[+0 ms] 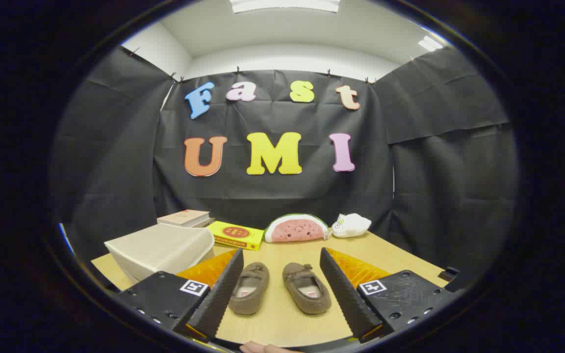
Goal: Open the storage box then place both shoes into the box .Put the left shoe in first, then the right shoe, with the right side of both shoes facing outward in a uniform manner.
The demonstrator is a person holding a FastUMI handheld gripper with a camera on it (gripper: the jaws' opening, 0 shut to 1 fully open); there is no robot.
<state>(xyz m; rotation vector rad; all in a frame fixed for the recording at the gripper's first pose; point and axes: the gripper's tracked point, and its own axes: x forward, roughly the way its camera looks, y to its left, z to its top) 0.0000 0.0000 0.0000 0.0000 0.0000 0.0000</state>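
The wooden table point(282, 318) is carrying everything, and the storage box point(162, 252), pale and with its lid apparently down, is sitting beyond the claw's left finger, near the table's left edge. Since the box looks unopened, the main risk is sequencing: going for a shoe first would be leaving it with nowhere to go. Lifting the lid with a wide-spread claw could also be pushing the light-looking box toward the books point(184, 217) and the yellow box point(236, 235) behind it, or off the near edge.

The two brown slippers are lying side by side just ahead of the fingers, toes pointing away: the left slipper point(249, 287) close to the left finger, the right slipper point(307, 288) close to the right one. They are soft and low, so a pinch on the heel rim may be slipping or folding, and mixing up which goes first, or which side faces outward, is an easy mistake.

The claw point(282, 289) is hovering low over the table, level and pointing forward, fingers standing wide apart and gripping nothing. A fingertip point(263, 348) of the person is showing beneath it. A watermelon plush point(296, 228) and a white plush point(351, 225) are sitting at the back, well apart from the work.
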